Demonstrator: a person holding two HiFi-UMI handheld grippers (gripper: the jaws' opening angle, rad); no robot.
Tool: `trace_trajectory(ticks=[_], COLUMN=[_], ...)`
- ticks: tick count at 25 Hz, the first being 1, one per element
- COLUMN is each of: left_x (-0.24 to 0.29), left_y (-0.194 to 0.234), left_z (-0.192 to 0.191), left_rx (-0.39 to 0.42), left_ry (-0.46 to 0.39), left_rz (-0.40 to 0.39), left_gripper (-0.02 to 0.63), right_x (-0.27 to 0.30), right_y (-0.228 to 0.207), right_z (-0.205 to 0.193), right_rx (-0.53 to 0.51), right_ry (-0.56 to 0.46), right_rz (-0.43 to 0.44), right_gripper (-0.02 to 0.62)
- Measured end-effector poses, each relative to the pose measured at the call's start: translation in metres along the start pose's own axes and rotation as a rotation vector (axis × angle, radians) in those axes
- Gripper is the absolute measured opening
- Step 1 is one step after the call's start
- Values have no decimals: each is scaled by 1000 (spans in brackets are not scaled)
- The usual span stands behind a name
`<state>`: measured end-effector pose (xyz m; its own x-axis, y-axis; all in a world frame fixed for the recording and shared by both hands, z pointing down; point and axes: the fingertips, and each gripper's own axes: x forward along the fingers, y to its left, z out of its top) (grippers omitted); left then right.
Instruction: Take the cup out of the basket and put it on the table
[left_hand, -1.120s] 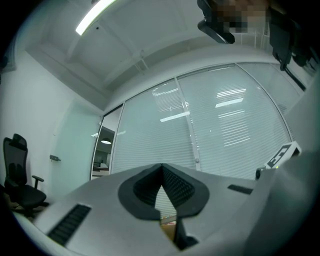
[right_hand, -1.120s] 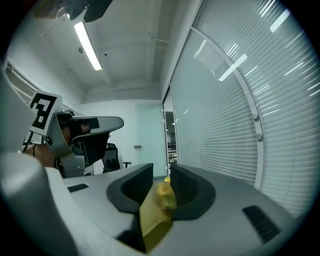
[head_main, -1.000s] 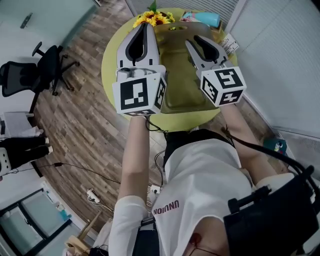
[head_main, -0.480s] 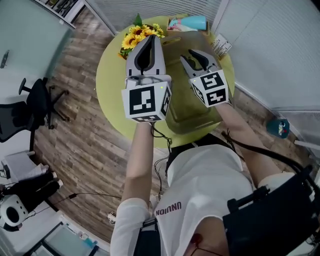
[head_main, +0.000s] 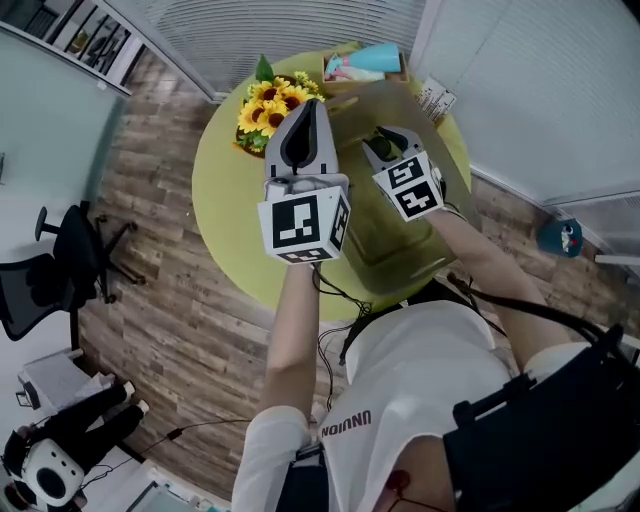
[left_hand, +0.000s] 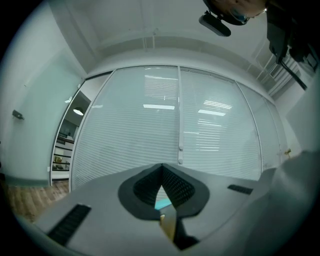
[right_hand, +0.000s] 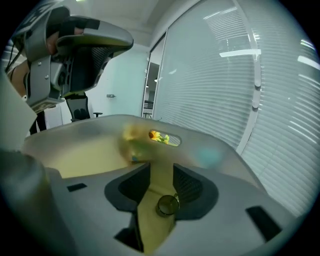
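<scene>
A translucent tan basket stands on the round yellow-green table. My right gripper reaches down inside the basket. In the right gripper view a small dark round cup sits on the basket floor between the jaws, close to the right one. The right gripper has its jaws opening, and the gap is wider than the cup. The basket wall curves round ahead. My left gripper hangs above the basket's left rim, shut and empty. In its own view the left gripper points up at the window blinds.
A bunch of sunflowers stands at the table's far left, and shows through the basket's handle slot. A teal object in a box and a printed card lie at the far edge. An office chair stands on the wooden floor.
Both grippers have moved farther out over the table. The right gripper has gone lower into the basket and its jaws stand wider apart. The left gripper has stayed shut.
</scene>
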<state>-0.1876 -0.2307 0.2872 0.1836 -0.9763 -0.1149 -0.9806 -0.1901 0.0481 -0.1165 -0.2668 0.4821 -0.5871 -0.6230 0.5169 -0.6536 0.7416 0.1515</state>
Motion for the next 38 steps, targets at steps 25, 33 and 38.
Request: trace_trajectory(ticks=[25, 33, 38], left_x=[16, 18, 19], left_y=[-4, -2, -3], left_z=[-31, -32, -35], left_rx=[10, 2, 5], left_ry=[57, 69, 82], left_rz=[-61, -54, -53], left_gripper=[12, 12, 12], right_x=[56, 65, 72], right_y=[5, 8, 9], right_z=[-92, -107, -118], right_rx=[-41, -47, -55], right_ry=[313, 354, 389], right_rz=[-13, 8, 27], right_gripper=[144, 144, 144])
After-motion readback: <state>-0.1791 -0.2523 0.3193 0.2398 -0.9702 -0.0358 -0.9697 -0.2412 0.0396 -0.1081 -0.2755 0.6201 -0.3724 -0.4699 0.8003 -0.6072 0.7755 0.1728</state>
